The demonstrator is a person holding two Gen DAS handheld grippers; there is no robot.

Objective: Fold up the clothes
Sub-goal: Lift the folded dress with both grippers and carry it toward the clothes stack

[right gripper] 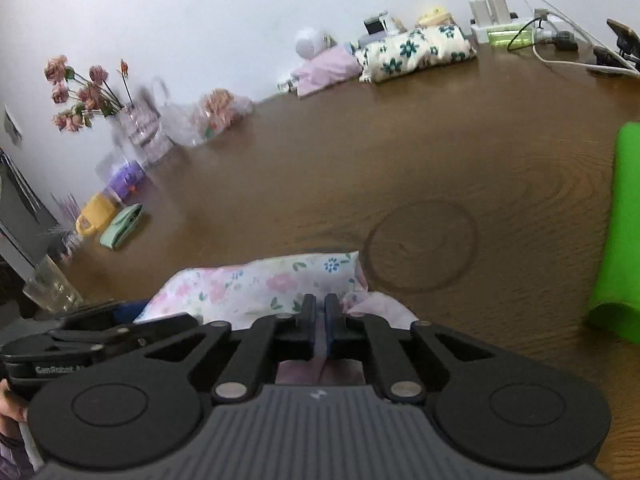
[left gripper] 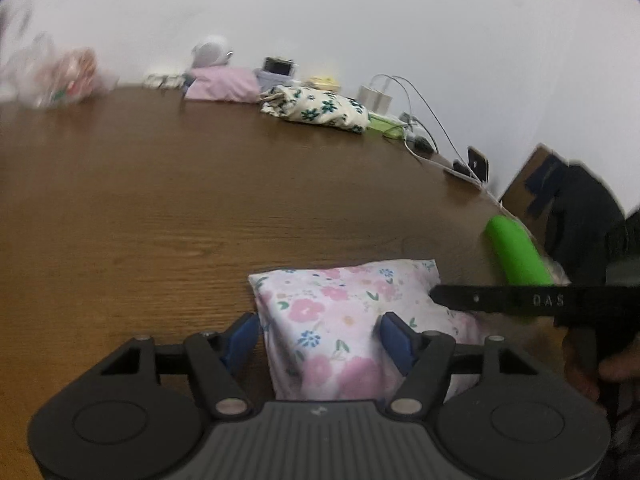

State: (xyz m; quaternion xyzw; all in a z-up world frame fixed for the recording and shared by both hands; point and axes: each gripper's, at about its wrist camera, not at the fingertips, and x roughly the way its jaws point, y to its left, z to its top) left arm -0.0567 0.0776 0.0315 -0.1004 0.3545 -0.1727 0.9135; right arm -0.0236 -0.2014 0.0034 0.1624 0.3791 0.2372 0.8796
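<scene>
Left wrist view: the left gripper [left gripper: 318, 334] has its fingers spread either side of the folded floral garment [left gripper: 352, 320] lying on the worktop [left gripper: 160, 200]. Right wrist view: the right gripper [right gripper: 319, 312] has its fingers pressed together over the cloth's near edge; whether they pinch fabric is unclear. It looks soft, light and floppy, so take it by folded edges or corners

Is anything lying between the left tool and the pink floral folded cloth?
Nothing visible. The left tool is open with the pink floral folded cloth already between its blue pads, on the brown wooden table.
</scene>
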